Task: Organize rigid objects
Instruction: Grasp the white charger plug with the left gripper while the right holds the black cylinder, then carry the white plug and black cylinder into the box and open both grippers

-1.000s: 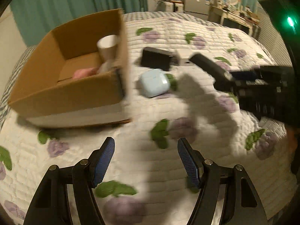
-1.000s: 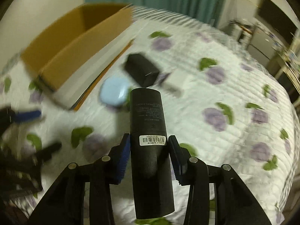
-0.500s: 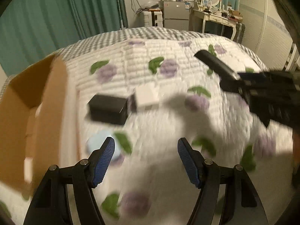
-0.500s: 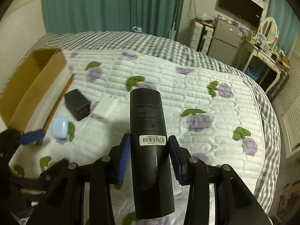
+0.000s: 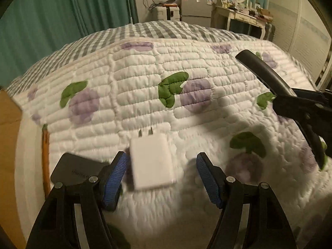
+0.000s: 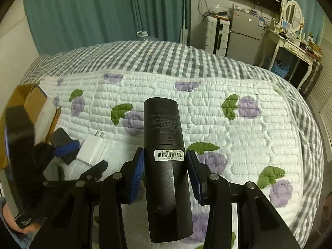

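My left gripper [image 5: 161,176] is open and hangs low over the quilt. A white plug charger [image 5: 152,161] lies flat between its blue pads, close to the left pad and clear of the right one. A black box [image 5: 76,170] sits just left of it. My right gripper [image 6: 166,155] is shut on a black cylindrical bottle [image 6: 164,137] with a barcode label, held above the bed. That bottle [image 5: 261,70] also shows at the right of the left wrist view. From the right wrist view I see the charger [image 6: 92,148], the black box [image 6: 60,137] and the left gripper [image 6: 83,157].
A cardboard box [image 6: 22,95] stands at the left edge of the bed, its wall [image 5: 8,145] close to the black box. The flowered quilt [image 5: 186,83] stretches far and right, with a grey checked cover [image 6: 155,58] beyond. A fridge [image 6: 242,35] and a dressing table [image 6: 294,43] stand past the bed.
My left gripper has swung right, away from the cardboard box, and come down over the white charger. The right gripper has moved right with the bottle still in it.
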`<state>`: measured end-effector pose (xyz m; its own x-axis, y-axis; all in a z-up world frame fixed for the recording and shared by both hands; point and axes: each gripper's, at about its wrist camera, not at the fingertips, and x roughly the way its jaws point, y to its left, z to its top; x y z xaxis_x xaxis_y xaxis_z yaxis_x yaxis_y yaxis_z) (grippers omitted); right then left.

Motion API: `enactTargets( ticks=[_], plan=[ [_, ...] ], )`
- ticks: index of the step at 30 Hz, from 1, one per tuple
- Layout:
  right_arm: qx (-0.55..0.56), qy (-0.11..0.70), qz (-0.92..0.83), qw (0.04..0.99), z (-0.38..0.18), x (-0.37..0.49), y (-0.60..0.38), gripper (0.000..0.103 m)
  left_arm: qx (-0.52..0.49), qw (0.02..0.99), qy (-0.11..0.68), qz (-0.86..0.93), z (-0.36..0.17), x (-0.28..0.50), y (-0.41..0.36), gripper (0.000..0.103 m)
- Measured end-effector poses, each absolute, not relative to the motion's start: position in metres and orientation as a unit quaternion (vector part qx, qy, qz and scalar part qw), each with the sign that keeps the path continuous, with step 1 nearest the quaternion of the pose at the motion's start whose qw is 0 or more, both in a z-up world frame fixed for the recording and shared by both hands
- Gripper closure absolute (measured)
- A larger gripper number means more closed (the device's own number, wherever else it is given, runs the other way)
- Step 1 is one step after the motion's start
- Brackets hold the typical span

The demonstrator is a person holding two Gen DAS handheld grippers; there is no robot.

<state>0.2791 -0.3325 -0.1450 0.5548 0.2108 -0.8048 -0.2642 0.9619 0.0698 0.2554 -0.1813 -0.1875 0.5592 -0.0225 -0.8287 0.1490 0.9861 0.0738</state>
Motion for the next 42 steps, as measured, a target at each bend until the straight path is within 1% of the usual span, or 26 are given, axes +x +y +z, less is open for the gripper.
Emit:
enactTargets(
  ticks=[2,6,8,9,17,20,22,23,24,25,29,35,38,42],
  plan=[
    [-0.032,0.456,0.138,0.879,-0.148,0.280,-0.332,0.063,0.069,0.879,0.470,-0.048,-0.190,0.260,-0.182,0.031],
    [-0.038,0.455,0.143,0.878,-0.149,0.277,-0.331,0.063,0.069,0.876,0.475,-0.054,-0.188,0.256,-0.179,0.034],
    [-0.041,0.452,0.140,0.880,-0.148,0.275,-0.330,0.063,0.076,0.874,0.477,-0.061,-0.186,0.247,-0.176,0.038],
    [-0.043,0.452,0.140,0.880,-0.148,0.274,-0.330,0.063,0.074,0.875,0.475,-0.062,-0.184,0.243,-0.173,0.041],
    [-0.047,0.445,0.139,0.884,-0.143,0.267,-0.329,0.063,0.080,0.875,0.473,-0.059,-0.181,0.243,-0.171,0.041],
    [-0.047,0.444,0.140,0.883,-0.143,0.267,-0.329,0.063,0.099,0.874,0.473,-0.059,-0.188,0.252,-0.176,0.041],
    [-0.048,0.446,0.143,0.882,-0.144,0.267,-0.329,0.063,0.111,0.871,0.474,-0.056,-0.192,0.258,-0.180,0.043],
    [-0.048,0.446,0.143,0.882,-0.144,0.268,-0.329,0.063,0.109,0.871,0.477,-0.054,-0.193,0.261,-0.181,0.045],
    [-0.049,0.447,0.145,0.882,-0.145,0.268,-0.330,0.063,0.099,0.870,0.480,-0.053,-0.192,0.263,-0.180,0.057],
    [-0.049,0.447,0.147,0.881,-0.146,0.267,-0.330,0.063,0.090,0.869,0.483,-0.053,-0.192,0.264,-0.179,0.060],
    [-0.050,0.450,0.151,0.879,-0.149,0.266,-0.331,0.063,0.115,0.872,0.473,-0.050,-0.188,0.257,-0.185,0.061],
    [-0.046,0.443,0.145,0.883,-0.144,0.260,-0.333,0.063,0.101,0.879,0.462,-0.061,-0.162,0.239,-0.186,0.061],
    [-0.038,0.439,0.142,0.887,-0.134,0.250,-0.332,0.063,0.091,0.889,0.444,-0.073,-0.136,0.222,-0.183,0.061],
    [-0.035,0.423,0.141,0.895,-0.110,0.228,-0.324,0.063,0.080,0.904,0.410,-0.090,-0.088,0.204,-0.172,0.061]
  ],
)
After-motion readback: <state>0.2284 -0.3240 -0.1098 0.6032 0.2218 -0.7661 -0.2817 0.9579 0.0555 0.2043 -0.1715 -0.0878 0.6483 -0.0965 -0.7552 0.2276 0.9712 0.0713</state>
